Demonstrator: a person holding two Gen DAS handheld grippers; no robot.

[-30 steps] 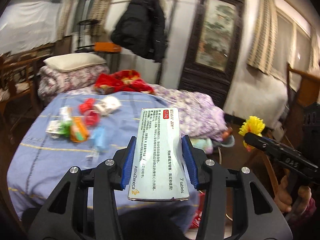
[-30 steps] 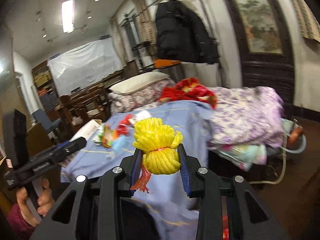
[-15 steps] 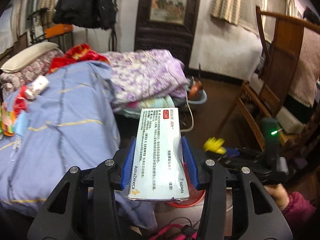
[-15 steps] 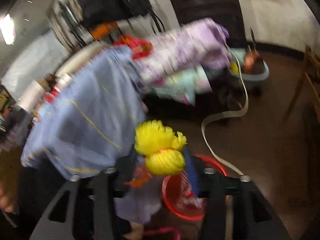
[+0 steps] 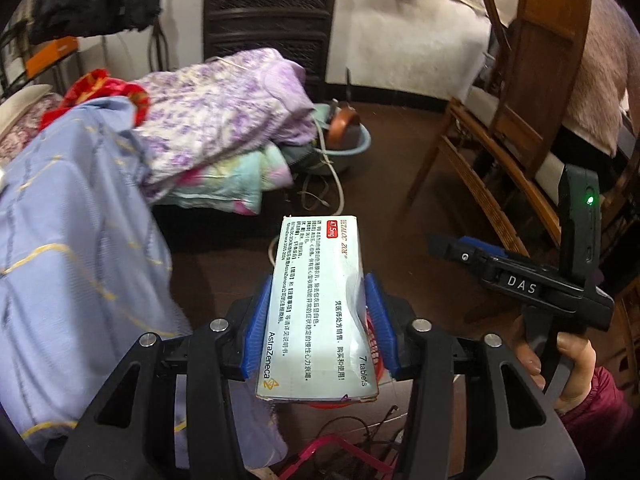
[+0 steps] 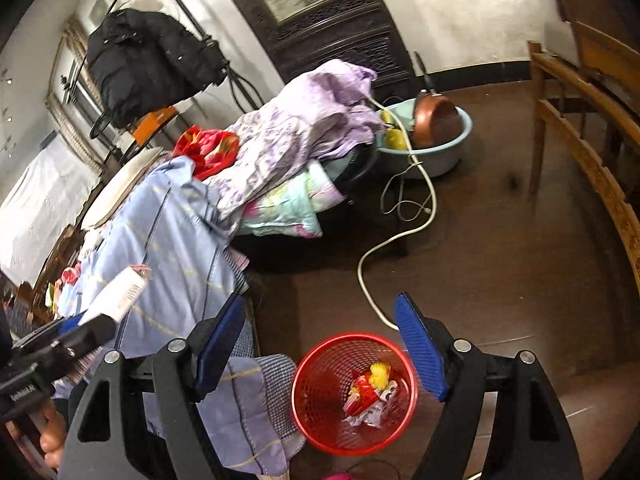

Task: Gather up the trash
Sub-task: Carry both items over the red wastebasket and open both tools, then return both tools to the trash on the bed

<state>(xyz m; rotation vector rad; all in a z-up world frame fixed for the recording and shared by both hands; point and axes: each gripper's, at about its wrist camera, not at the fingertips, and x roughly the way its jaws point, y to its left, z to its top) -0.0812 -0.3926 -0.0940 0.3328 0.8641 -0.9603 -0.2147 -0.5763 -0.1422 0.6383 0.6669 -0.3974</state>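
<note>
A: Two views, taken in turn. Left wrist view first: what does the left claw (image 5: 318, 320) hold?

B: A flat medicine box (image 5: 320, 300), pinched across its width between the blue pads (image 5: 256, 332), long axis pointing away from the camera. It is thin card, probably light and easily crushed; one side is already creased at the pad. The long edges are the sensible place to grip, as here. The claw tilts downward over a red rim just visible beneath the box. The right claw (image 5: 444, 246) appears at the right of the frame, its handle gripped by a hand (image 5: 568, 364) in a dark red sleeve (image 5: 600, 416).

A: And the right wrist view?

B: The right claw (image 6: 320, 344) stands wide with nothing between its pads; the jaws have just been opening. It points steeply down at the red basket (image 6: 316, 432) on the floor, beside the bed's blue cover (image 6: 176, 240). A yellow tufted item (image 6: 380, 374) lies inside the basket among crumpled wrappers (image 6: 366, 404). The left claw and its box show at the left edge.

A: Judged stage?

B: The right's load looks delivered; the box seems next.
</note>
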